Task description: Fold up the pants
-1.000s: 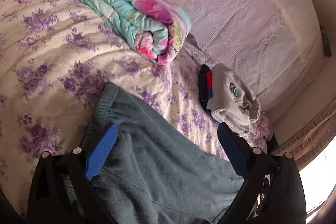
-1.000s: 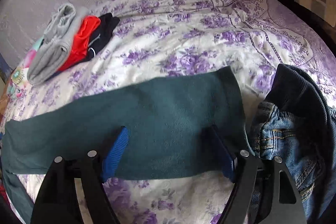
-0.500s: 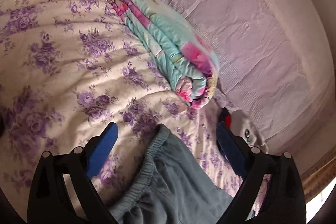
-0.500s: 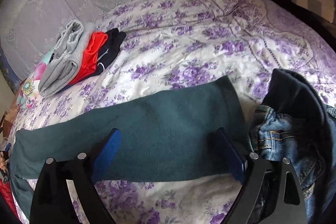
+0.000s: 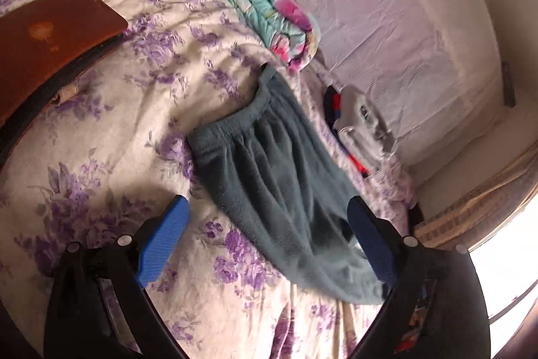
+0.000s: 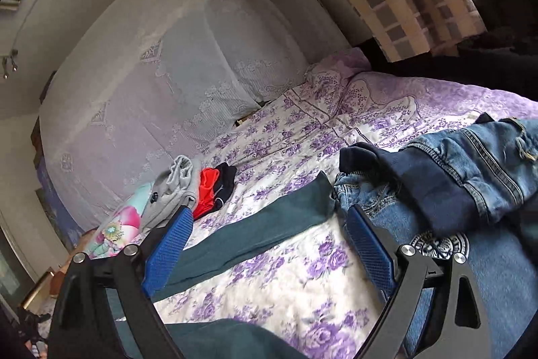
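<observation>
Right wrist view: right gripper (image 6: 269, 244) open, tilted above teal pants (image 6: 255, 234).

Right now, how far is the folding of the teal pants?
Done: a pile of folded clothes sits near the headboard. In hand: nothing; the teal pants lie flat on the floral bedspread, leg stretched out, and both the left hand-held gripper and right hand-held gripper are open and empty. Left: fold the pants; the jeans wait unfolded.
</observation>
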Demonstrator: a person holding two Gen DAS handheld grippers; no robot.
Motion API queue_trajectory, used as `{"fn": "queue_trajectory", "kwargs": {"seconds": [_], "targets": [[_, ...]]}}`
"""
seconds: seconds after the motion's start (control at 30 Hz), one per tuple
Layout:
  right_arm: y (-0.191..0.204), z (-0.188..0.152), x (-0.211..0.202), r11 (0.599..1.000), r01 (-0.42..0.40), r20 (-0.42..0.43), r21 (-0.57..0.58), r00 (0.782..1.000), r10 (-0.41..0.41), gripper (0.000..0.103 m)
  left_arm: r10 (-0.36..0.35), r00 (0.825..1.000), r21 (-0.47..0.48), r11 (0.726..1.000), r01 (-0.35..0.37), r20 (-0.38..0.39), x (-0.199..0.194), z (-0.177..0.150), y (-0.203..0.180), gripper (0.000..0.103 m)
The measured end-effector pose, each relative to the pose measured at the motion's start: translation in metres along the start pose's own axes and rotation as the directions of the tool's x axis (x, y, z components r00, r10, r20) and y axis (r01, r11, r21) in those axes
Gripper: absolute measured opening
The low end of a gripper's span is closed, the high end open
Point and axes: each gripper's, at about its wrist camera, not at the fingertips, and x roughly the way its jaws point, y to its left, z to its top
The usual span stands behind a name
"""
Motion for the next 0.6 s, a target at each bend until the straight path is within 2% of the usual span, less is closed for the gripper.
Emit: {"fn": "queue_trajectory", "kwargs": {"seconds": [0.07,0.13,0.23,0.27,0.3,0.33,0.37,0.4,0.47,0.53,0.6], "targets": [[-0.004,-0.007,-0.015,0.998,-0.041,0.007,0.052,0.999,0.041,0.093,0.075,0.997,0.072,0.995,-0.073,-0.026,0.016,0.001,-0.012,0.095],[-0.01,-0.015,-0.027,0.991,-0.078,-0.01,0.113,0.997,0.08,0.093,0.09,0.996,0.09,0.992,-0.088,-0.026,0.029,0.006,-0.014,0.095],[-0.019,-0.025,-0.049,0.979,-0.107,-0.049,0.173,0.992,0.117,0.093,0.023,1.0,0.017,1.0,-0.023,0.006,0.025,0.011,-0.002,0.094],[-0.02,-0.028,-0.058,0.977,-0.114,-0.059,0.18,0.99,0.126,0.093,0.011,1.0,-0.003,1.0,-0.011,0.021,0.022,0.011,0.003,0.085],[-0.02,-0.03,-0.067,0.978,-0.112,-0.071,0.176,0.989,0.126,0.093,0.013,0.999,-0.023,1.0,-0.013,0.034,0.02,0.011,0.008,0.07],[-0.019,-0.031,-0.075,0.982,-0.1,-0.086,0.158,0.99,0.114,0.093,0.014,0.999,-0.043,0.999,-0.012,0.044,0.018,0.011,0.012,0.063],[-0.018,-0.032,-0.082,0.988,-0.081,-0.107,0.132,0.99,0.096,0.093,0.0,0.999,-0.066,0.998,0.004,0.052,0.017,0.01,0.018,0.048],[-0.015,-0.033,-0.088,0.993,-0.061,-0.133,0.102,0.988,0.075,0.093,-0.03,0.998,-0.091,0.995,0.035,0.051,0.016,0.01,0.022,0.029],[-0.009,-0.037,-0.095,0.998,-0.024,-0.198,0.052,0.98,0.033,0.093,-0.103,0.994,-0.15,0.983,0.106,0.028,0.021,0.01,0.032,0.009],[-0.003,-0.042,-0.101,1.0,0.006,-0.261,0.011,0.965,-0.002,0.093,-0.112,0.993,-0.158,0.98,0.117,0.037,0.021,0.01,0.032,0.009],[0.004,-0.048,-0.107,0.999,0.014,-0.304,-0.041,0.952,-0.026,0.091,-0.089,0.995,-0.126,0.988,0.094,0.043,0.02,0.007,0.025,0.009]]}}
